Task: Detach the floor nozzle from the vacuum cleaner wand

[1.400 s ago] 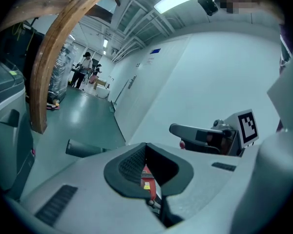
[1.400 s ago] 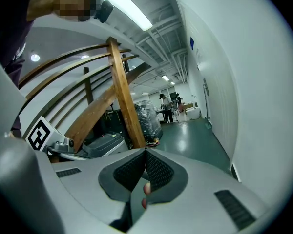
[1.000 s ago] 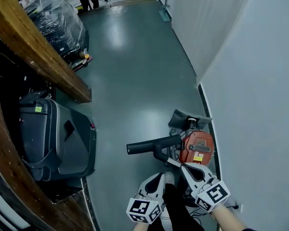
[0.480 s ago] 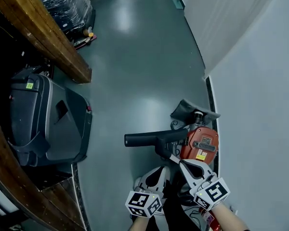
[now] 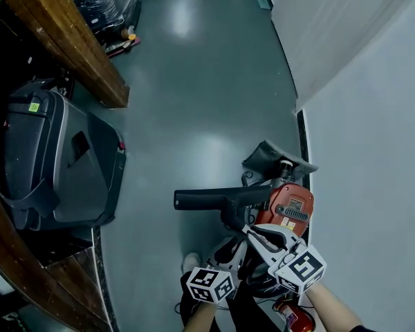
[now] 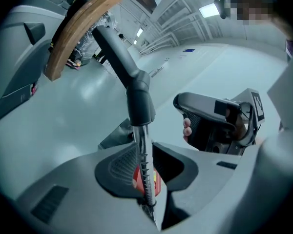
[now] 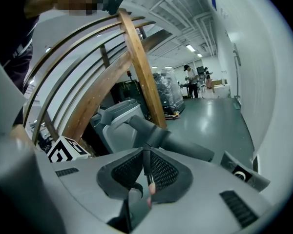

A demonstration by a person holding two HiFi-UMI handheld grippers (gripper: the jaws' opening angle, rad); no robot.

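Straddling the chrome wand (image 6: 142, 145), the left gripper (image 6: 145, 165) has jaws that have just been opening and stand moderately apart, not clamped. The right gripper (image 7: 145, 172), also just parting, shows only a narrow slit with nothing clearly gripped. The floor nozzle (image 5: 273, 159) lies by the wall (image 5: 373, 151) at right, beyond the red vacuum body (image 5: 288, 209). This looks like the taking-hold step: next the left should close on the wand while the right reaches the far nozzle joint.
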